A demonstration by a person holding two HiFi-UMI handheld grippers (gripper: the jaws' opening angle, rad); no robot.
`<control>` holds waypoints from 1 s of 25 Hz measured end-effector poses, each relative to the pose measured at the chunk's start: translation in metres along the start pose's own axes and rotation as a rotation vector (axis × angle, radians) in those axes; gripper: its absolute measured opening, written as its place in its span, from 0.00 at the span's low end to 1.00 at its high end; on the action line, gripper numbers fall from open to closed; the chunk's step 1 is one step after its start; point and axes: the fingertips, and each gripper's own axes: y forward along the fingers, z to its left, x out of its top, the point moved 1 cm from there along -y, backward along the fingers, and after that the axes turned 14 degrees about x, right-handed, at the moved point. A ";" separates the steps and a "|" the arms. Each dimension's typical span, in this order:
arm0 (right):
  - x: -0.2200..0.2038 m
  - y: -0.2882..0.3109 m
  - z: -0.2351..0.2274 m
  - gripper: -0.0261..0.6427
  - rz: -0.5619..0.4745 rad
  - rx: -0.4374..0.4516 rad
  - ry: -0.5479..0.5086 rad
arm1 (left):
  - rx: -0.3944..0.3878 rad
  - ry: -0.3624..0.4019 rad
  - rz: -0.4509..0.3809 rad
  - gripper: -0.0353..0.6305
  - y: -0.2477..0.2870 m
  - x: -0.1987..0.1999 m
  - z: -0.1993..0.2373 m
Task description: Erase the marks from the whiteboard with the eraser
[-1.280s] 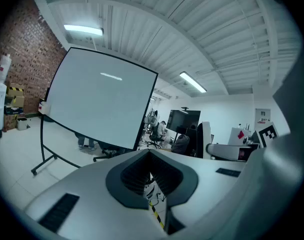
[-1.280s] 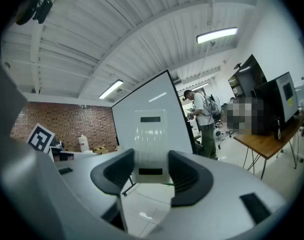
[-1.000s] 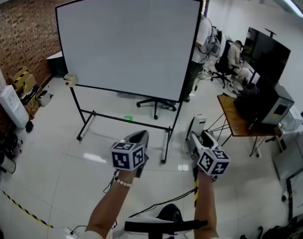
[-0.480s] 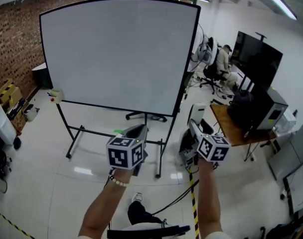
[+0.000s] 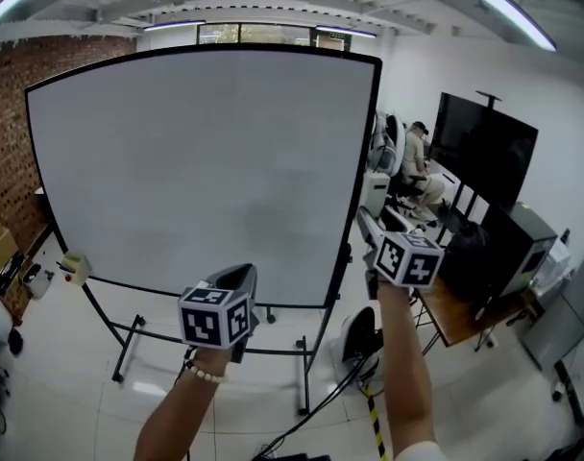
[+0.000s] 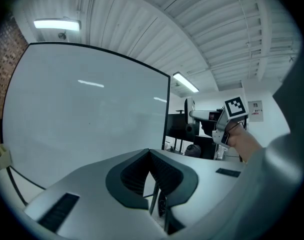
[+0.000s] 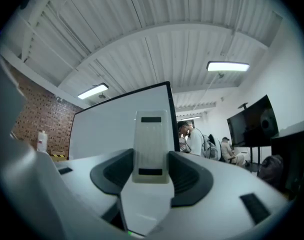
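White plastic eraser [image 7: 152,139] stands pinched upright between your right gripper's [image 7: 152,170] jaws, facing the whiteboard [image 5: 201,176] ahead; it looks light, rigid and probably slick-sided, so grip low on its body, while your left gripper [image 6: 150,170] is pressed together on nothing.

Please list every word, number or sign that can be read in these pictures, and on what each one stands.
No text can be read.
Wall notice: print too small and blurred.
Whiteboard: no writing visible.
Marker cubes: black-and-white squares only, no letters.
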 end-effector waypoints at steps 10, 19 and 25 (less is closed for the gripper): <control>0.134 0.093 -0.020 0.41 -0.136 -0.052 -0.020 | -0.118 0.009 -0.064 0.03 0.079 0.092 -0.001; 0.209 0.129 -0.065 0.41 -0.081 -0.191 -0.098 | -0.205 0.012 -0.080 0.03 0.094 0.128 -0.013; 0.220 0.155 -0.072 0.41 -0.058 -0.232 -0.112 | -0.204 -0.002 -0.076 0.03 0.094 0.130 0.010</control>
